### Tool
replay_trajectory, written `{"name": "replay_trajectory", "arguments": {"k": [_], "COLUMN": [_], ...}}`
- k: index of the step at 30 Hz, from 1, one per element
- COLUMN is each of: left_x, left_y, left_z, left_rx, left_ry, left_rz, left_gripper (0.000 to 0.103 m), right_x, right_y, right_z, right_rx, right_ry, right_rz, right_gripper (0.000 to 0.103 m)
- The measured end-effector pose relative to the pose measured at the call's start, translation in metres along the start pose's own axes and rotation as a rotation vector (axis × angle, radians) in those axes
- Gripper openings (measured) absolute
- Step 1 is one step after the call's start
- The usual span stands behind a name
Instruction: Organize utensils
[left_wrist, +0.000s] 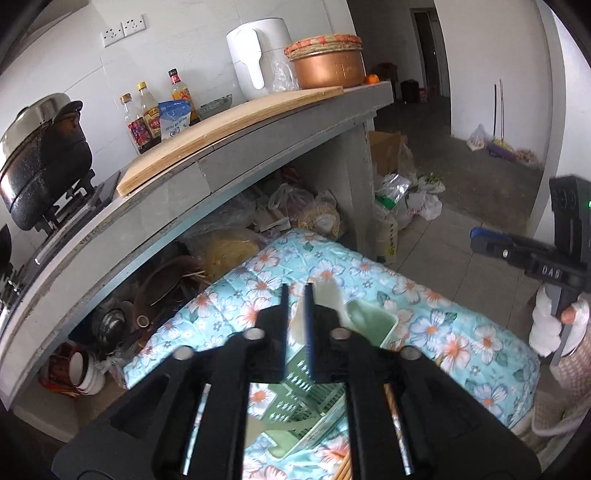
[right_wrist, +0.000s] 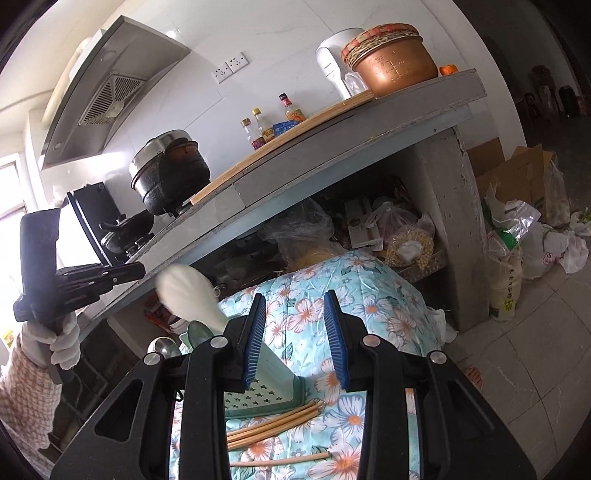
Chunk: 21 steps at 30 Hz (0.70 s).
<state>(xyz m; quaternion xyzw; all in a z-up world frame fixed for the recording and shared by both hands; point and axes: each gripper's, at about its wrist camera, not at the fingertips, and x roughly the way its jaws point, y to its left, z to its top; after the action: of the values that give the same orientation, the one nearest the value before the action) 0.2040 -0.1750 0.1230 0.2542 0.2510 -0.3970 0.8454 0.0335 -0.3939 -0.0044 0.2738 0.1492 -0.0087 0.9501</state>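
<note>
A green slotted utensil holder (right_wrist: 273, 376) stands on a floral cloth (right_wrist: 369, 295). In it are a white rice paddle (right_wrist: 188, 295), a green spoon (right_wrist: 199, 334) and a metal spoon (right_wrist: 162, 347). Wooden chopsticks (right_wrist: 273, 424) lie on the cloth beside the holder. My left gripper (left_wrist: 297, 314) hovers over the holder (left_wrist: 369, 321), jaws a narrow gap apart, with the paddle (left_wrist: 328, 295) showing beyond them. In the right wrist view the left gripper (right_wrist: 138, 271) is just left of the paddle, not touching it. My right gripper (right_wrist: 295, 343) is open and empty above the cloth.
A grey concrete counter (left_wrist: 258, 147) juts above the cloth, carrying a black pot (left_wrist: 44, 162), sauce bottles (left_wrist: 147, 118), a wooden board (left_wrist: 229, 125) and a copper pot (left_wrist: 328, 66). Bags and bowls crowd the space beneath it. Sacks and a cardboard box (right_wrist: 517, 173) sit on the tiled floor to the right.
</note>
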Motion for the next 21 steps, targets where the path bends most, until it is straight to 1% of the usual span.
{"name": "replay_trajectory", "arguments": {"k": [1,2,5,7,9,10,11,12,13,14,15,16,18,19,21], "left_x": [0.000,0.000,-0.002,-0.010,-0.023,-0.030,-0.036,-0.041,-0.046,-0.049,-0.051,-0.052,-0.052,-0.052,-0.051], "left_y": [0.002,0.005,0.013,0.020,0.026,0.028,0.030,0.031,0.033,0.034,0.036,0.038,0.039,0.039,0.038], "left_z": [0.000,0.001,0.000,-0.004,-0.011,-0.016,-0.023,-0.030,-0.037,-0.044,-0.053,-0.061,-0.079,-0.088,-0.105], "left_rx": [-0.022,-0.046,-0.109,-0.161,-0.203,-0.217,-0.228,-0.236,-0.246,-0.263,-0.287,-0.313,-0.363,-0.378,-0.399], "left_ry": [-0.019,-0.036,-0.075,-0.113,-0.163,-0.190,-0.212,-0.229,-0.242,-0.246,-0.242,-0.234,-0.219,-0.213,-0.193], "left_rz": [-0.007,-0.009,-0.018,-0.026,-0.033,-0.033,-0.030,-0.025,-0.016,-0.007,-0.008,-0.016,-0.034,-0.040,-0.049], "left_gripper": [0.031,0.035,0.036,0.038,0.045,0.047,0.052,0.055,0.056,0.058,0.059,0.059,0.059,0.059,0.059], "right_x": [-0.001,-0.001,-0.002,-0.001,0.000,0.001,0.001,0.002,0.002,0.002,0.003,0.003,0.006,0.007,0.010], "right_y": [-0.001,0.000,0.003,0.009,0.015,0.019,0.024,0.028,0.031,0.034,0.036,0.037,0.043,0.045,0.049], "right_z": [0.000,0.000,-0.001,-0.003,-0.006,-0.008,-0.012,-0.015,-0.019,-0.024,-0.029,-0.033,-0.044,-0.049,-0.061], "right_rx": [0.001,0.001,-0.010,-0.029,-0.050,-0.060,-0.073,-0.085,-0.090,-0.092,-0.091,-0.092,-0.106,-0.112,-0.124], "right_ry": [-0.001,0.000,0.002,0.007,0.017,0.024,0.030,0.037,0.044,0.052,0.063,0.074,0.108,0.125,0.163], "right_rz": [0.001,0.001,0.002,-0.005,-0.013,-0.022,-0.033,-0.044,-0.051,-0.054,-0.058,-0.064,-0.087,-0.095,-0.124], "right_gripper": [0.032,0.032,0.032,0.035,0.045,0.048,0.053,0.059,0.063,0.070,0.074,0.076,0.082,0.084,0.092]}}
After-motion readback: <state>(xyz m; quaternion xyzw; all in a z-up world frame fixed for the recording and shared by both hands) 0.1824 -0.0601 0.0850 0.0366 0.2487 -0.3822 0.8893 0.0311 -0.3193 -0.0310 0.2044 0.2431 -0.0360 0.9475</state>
